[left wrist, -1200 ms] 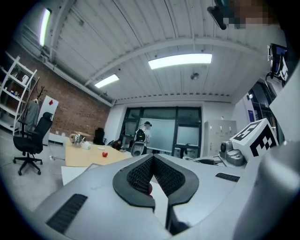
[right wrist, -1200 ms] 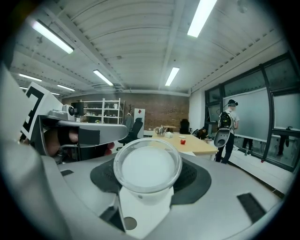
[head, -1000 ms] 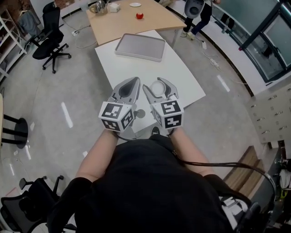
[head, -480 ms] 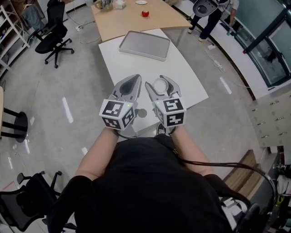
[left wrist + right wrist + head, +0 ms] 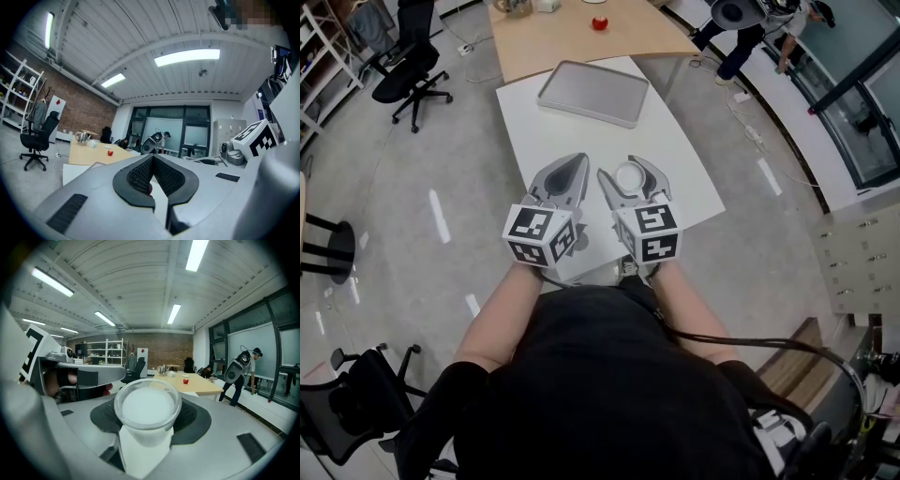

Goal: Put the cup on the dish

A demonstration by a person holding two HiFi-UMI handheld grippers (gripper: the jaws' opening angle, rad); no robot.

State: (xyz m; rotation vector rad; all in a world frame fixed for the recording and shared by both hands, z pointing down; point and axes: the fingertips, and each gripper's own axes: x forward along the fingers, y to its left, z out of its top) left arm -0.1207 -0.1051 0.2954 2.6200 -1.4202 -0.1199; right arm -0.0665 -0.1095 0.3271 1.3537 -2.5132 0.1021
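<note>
right gripper [image 5: 630, 180] clamps cup [image 5: 147, 409] | upright, mouth up | left gripper [image 5: 568, 174] closed

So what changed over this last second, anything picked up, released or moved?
Barely anything. The person by the windows walked further right in the head view, and that view drifted slightly. Unchanged: the right gripper keeps the white cup clamped, the left gripper stays shut and empty, both side by side over the white table's near end; the grey tray has not moved.
</note>
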